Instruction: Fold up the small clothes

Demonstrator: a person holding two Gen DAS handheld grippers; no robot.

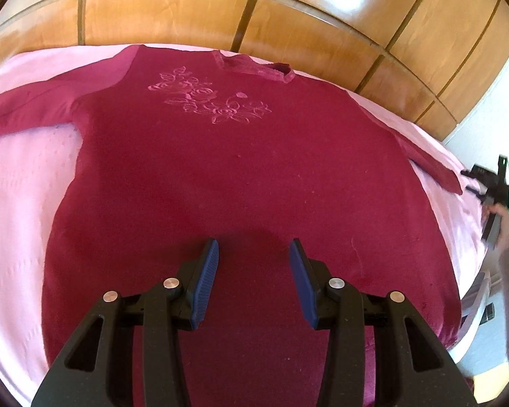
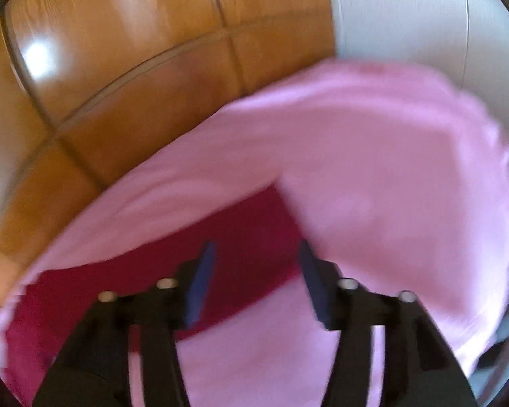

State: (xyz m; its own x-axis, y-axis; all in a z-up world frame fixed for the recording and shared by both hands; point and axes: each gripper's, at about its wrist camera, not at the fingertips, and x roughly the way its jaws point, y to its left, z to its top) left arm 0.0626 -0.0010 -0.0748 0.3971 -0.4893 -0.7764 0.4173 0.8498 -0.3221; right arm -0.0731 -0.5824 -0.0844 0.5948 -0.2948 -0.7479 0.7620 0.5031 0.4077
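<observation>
A dark red sweater [image 1: 220, 169] with a floral embroidery on its chest lies spread flat, front up, on a pink bedsheet [image 1: 17, 186]. Its collar points to the far side and both sleeves stretch outward. My left gripper [image 1: 254, 254] hovers over the lower middle of the sweater's body, its blue pads [image 1: 208, 268] apart with nothing pinched between them. In the blurred right wrist view, my right gripper [image 2: 256, 254] stands open over the end of a red sleeve [image 2: 247, 224], with no fabric held. The right gripper [image 1: 492, 186] also shows at the bed's right edge, near the right sleeve's cuff.
Glossy wooden panels [image 1: 254, 10] rise right behind the bed's far edge. A white wall [image 2: 407, 17] stands past the bed's right side. The pink sheet [image 2: 390, 169] falls away at the right edge [image 1: 471, 271], where a person's hand holds the right gripper.
</observation>
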